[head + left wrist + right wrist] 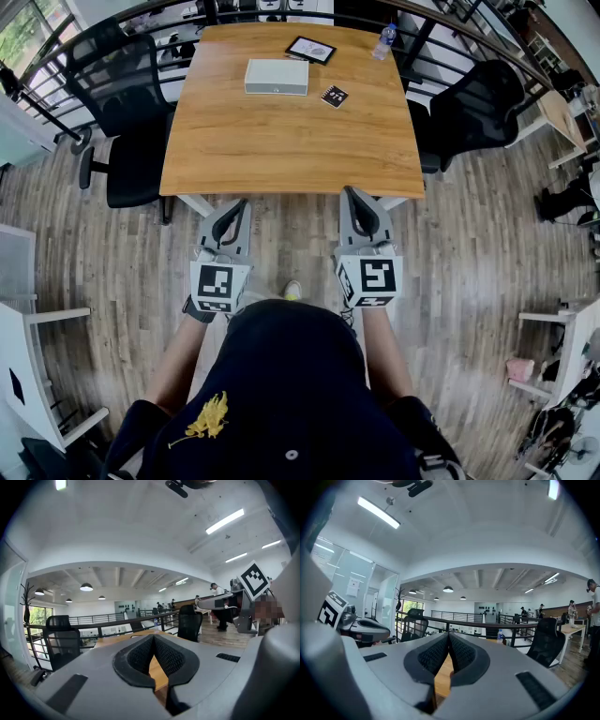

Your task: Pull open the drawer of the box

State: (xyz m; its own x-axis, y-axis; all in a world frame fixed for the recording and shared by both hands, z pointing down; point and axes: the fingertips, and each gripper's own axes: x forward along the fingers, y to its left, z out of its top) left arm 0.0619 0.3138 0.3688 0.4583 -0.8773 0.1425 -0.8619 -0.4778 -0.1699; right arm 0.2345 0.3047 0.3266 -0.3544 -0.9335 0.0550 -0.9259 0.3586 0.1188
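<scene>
Head view: wooden table (pixel 291 131) ahead of the person. The white box (pixel 277 77) lies flat on the table's far half, left of centre; I can't make out its drawer from above. A tablet (pixel 310 50) is at the table's far edge just behind the box, a small black card (pixel 335 96) sits just right of the box, and a water bottle (pixel 383 41) stands at the table's far right corner. There's one black office chair (pixel 127 112) on the table's left side and another (pixel 473 108) on its right. The left gripper (pixel 241 203) and right gripper (pixel 352 192) are held side by side at the table's near edge, tips just at it, both well apart from the box.

Left gripper view: jaws pressed together, tips meeting, nothing pinched. Only the tabletop shows through the gap behind the tips. A railing (pixel 117 622) runs beyond the table's far edge. The right gripper's marker cube shows at the right side.

Right gripper view: jaws pressed together too, tips touching, nothing between them, with the tabletop showing through the gap. The bottle is visible at the table's far side, right of the jaw tips. The left gripper sits off to the left.
</scene>
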